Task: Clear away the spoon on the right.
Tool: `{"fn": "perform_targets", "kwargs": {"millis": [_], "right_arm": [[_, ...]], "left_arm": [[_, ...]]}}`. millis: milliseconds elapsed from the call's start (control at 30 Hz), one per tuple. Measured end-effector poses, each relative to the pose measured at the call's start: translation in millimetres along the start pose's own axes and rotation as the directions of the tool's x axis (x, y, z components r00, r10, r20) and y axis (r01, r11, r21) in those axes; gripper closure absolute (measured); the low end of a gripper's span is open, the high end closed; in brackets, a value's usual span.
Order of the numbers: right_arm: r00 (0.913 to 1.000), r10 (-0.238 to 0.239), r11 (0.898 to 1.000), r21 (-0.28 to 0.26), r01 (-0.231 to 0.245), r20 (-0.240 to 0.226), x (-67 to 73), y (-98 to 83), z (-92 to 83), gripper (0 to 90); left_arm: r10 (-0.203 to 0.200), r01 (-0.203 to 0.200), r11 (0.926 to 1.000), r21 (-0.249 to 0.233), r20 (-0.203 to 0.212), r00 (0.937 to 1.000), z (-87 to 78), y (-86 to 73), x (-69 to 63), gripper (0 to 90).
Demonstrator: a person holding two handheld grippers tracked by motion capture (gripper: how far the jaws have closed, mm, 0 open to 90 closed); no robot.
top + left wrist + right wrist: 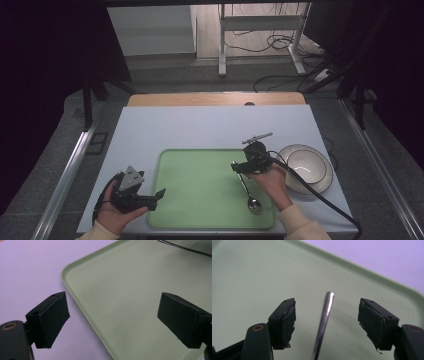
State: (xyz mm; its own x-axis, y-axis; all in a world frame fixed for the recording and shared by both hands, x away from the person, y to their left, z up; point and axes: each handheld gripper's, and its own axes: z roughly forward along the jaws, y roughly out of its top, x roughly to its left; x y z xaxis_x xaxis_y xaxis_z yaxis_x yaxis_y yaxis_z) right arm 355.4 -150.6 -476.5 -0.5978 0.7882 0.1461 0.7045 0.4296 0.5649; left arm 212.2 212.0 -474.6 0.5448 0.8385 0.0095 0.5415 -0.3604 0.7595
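One shiny metal spoon (248,190) lies on the right part of the single pale green plastic tray (200,200), its handle between the parted, released jaws of the right gripper (326,315), touching neither pad. The left gripper (112,320), also open and empty, hovers over the tray's near-left edge; one white ceramic bowl (305,167) sits right of the tray.

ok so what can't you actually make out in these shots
- Spoon: in the right gripper view its bowl is cut off by the bottom edge; in the high view the right gripper covers the handle's tip.
- Bowl: near rim hidden by the right hand, high view.
- Tray: far corners cut off, left gripper view.
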Motion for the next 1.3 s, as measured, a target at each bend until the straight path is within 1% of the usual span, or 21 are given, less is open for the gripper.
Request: {"fn": "perform_targets", "kwargs": {"millis": [67,200,233,267,367,467,633,667,700,733,800,867,900,967,1000,1033,1067,1133,1200,1267,1300], "right_arm": [[0.9992,-0.017,0.999,-0.034,0.016,-0.036,1.0,0.4,-5.3,28.3],[0.9957,-0.056,0.996,-0.071,0.051,-0.074,2.9,0.3,-10.1,23.7],[0.9957,-0.056,0.996,-0.071,0.051,-0.074,2.9,0.3,-10.1,23.7],[0.9947,-0.069,0.995,-0.079,0.063,-0.076,2.9,0.4,-10.9,21.5],[0.991,-0.108,0.988,-0.121,0.098,-0.08,1.9,-1.6,-16.1,17.3],[0.9879,-0.121,0.985,-0.133,0.107,-0.098,-0.1,-2.6,-20.8,16.9],[0.9881,-0.125,0.975,-0.195,0.106,-0.09,-5.5,-4.7,-40.5,17.0],[0.9881,-0.125,0.975,-0.195,0.106,-0.09,-5.5,-4.7,-40.5,17.0],[0.9886,-0.124,0.969,-0.224,0.102,-0.085,-5.7,-6.5,-49.8,17.0],[0.9886,-0.124,0.969,-0.224,0.102,-0.085,-5.7,-6.5,-49.8,17.0],[0.9885,-0.129,0.958,-0.266,0.104,-0.079,-3.6,-12.6,-65.5,17.2],[0.9885,-0.13,0.956,-0.275,0.105,-0.076,-3.2,-14.3,-68.9,17.3],[0.9876,-0.14,0.946,-0.305,0.112,-0.072,-3.5,-19.6,-77.3,17.3],[0.9882,-0.148,0.924,-0.362,0.124,-0.04,-5.0,-26.1,-86.6,19.7],[0.9882,-0.148,0.924,-0.362,0.124,-0.04,-5.0,-26.1,-86.6,19.7],[0.9876,-0.152,0.915,-0.384,0.127,-0.037,-6.8,-29.1,-91.4,19.7],[0.9876,-0.149,0.91,-0.399,0.117,-0.051,-11.6,-34.5,-99.3,19.7],[0.9895,-0.13,0.907,-0.411,0.093,-0.063,-17.1,-41.7,-105.6,19.7],[0.9918,-0.107,0.907,-0.415,0.068,-0.07,-22.0,-50.0,-110.6,19.7],[0.9929,-0.097,0.906,-0.419,0.059,-0.069,-24.1,-54.5,-113.3,19.7],[0.9951,-0.077,0.907,-0.419,0.044,-0.062,-27.3,-64.1,-119.0,19.7]], "left_arm": [[-0.01,0.01,0.9999,-0.003,0.0,1.0,0.1,0.4,1.2,10.0],[-0.015,0.015,0.9999,-0.006,-0.003,0.9999,0.6,0.6,2.9,10.1],[-0.015,0.015,0.9999,-0.006,-0.003,0.9999,0.6,0.6,2.9,10.1],[-0.014,0.014,0.9999,-0.007,-0.004,0.9999,0.5,0.9,2.9,10.1],[-0.011,0.011,0.9999,-0.012,-0.01,0.9999,-0.5,1.2,0.6,10.1],[-0.011,0.011,0.9999,-0.011,-0.009,0.9999,-1.4,0.5,-0.2,10.1],[-0.016,0.016,0.9997,-0.021,-0.017,0.9997,-5.8,-3.4,0.1,10.1],[-0.016,0.016,0.9997,-0.021,-0.017,0.9997,-5.8,-3.4,0.1,10.1],[-0.013,0.013,0.9996,-0.024,-0.019,0.9997,-7.5,-4.3,0.2,10.1],[-0.013,0.013,0.9996,-0.024,-0.019,0.9997,-7.5,-4.3,0.2,10.1],[-0.011,0.011,0.9995,-0.029,-0.019,0.9998,-9.6,-4.9,-0.1,10.1],[-0.011,0.011,0.9995,-0.03,-0.018,0.9998,-10.1,-5.0,0.2,10.1],[-0.014,0.013,0.9993,-0.035,-0.019,0.9997,-9.9,-4.8,1.0,10.1],[-0.013,0.012,0.9994,-0.033,-0.021,0.9997,-9.8,-4.4,1.5,10.1],[-0.013,0.013,0.9994,-0.032,-0.021,0.9997,-9.4,-4.0,2.0,10.1],[-0.014,0.014,0.9994,-0.032,-0.019,0.9997,-8.5,-3.7,2.3,10.1],[-0.012,0.011,0.9996,-0.027,-0.017,0.9998,-7.2,-3.5,2.6,10.1],[-0.013,0.013,0.9995,-0.028,-0.016,0.9998,-6.3,-3.3,2.9,10.1],[-0.013,0.012,0.9995,-0.03,-0.017,0.9998,-6.7,-2.7,3.6,10.1],[-0.015,0.014,0.9994,-0.031,-0.018,0.9997,-6.7,-2.5,3.9,10.1],[-0.018,0.017,0.9993,-0.034,-0.02,0.9996,-6.6,-2.4,4.0,10.1]]}}
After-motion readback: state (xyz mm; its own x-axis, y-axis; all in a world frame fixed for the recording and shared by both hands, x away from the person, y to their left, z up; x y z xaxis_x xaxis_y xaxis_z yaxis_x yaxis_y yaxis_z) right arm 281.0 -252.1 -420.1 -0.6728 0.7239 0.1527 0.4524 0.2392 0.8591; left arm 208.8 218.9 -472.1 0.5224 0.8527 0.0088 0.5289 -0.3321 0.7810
